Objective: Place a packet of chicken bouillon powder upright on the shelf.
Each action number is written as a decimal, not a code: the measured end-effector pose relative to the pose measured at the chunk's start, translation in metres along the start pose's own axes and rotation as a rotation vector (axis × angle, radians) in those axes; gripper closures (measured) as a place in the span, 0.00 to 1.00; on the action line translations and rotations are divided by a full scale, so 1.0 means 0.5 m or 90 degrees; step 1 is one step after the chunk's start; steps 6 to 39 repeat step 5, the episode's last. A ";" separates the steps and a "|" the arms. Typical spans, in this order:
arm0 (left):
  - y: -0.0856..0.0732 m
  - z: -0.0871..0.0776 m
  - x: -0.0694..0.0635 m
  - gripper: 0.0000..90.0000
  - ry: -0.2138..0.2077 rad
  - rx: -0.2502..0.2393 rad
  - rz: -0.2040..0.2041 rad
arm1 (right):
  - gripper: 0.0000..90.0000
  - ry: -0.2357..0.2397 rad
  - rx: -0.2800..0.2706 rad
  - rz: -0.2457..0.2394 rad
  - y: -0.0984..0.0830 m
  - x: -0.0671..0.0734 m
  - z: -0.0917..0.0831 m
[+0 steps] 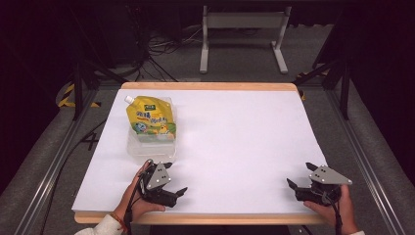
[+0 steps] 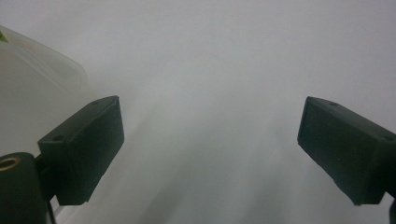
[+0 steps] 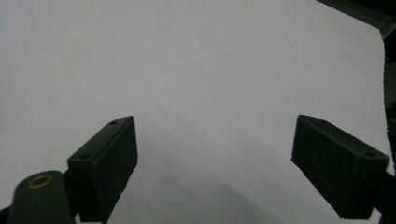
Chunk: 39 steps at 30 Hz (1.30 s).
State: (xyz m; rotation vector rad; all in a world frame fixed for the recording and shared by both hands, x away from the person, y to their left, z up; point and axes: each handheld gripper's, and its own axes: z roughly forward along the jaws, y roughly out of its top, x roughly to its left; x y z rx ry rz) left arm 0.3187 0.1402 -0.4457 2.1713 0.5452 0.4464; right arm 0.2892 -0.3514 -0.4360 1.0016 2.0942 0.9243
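A yellow spouted drink pouch lies flat on a clear plastic container at the left of the white table. My left gripper rests on the table just in front of the container, open, with nothing between its jaws. In the left gripper view the left gripper faces bare white surface, and the container's rounded corner sits at the upper left. My right gripper is at the front right corner, open and empty. In the right gripper view the right gripper points across plain tabletop.
The table's wooden rim runs along the front, under both hands. Its right edge is near the right gripper. Beyond the table are a grey floor, cables and a white stand. Bare white surface spans the middle and right.
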 end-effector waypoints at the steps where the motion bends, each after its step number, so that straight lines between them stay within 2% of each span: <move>1: 0.000 0.000 0.000 0.09 0.000 0.000 0.000 | 0.16 0.000 0.001 -0.002 0.000 0.001 0.001; 39: -0.001 -0.002 0.001 0.09 0.000 0.001 -0.003 | 0.16 0.000 0.001 -0.004 0.003 0.004 0.002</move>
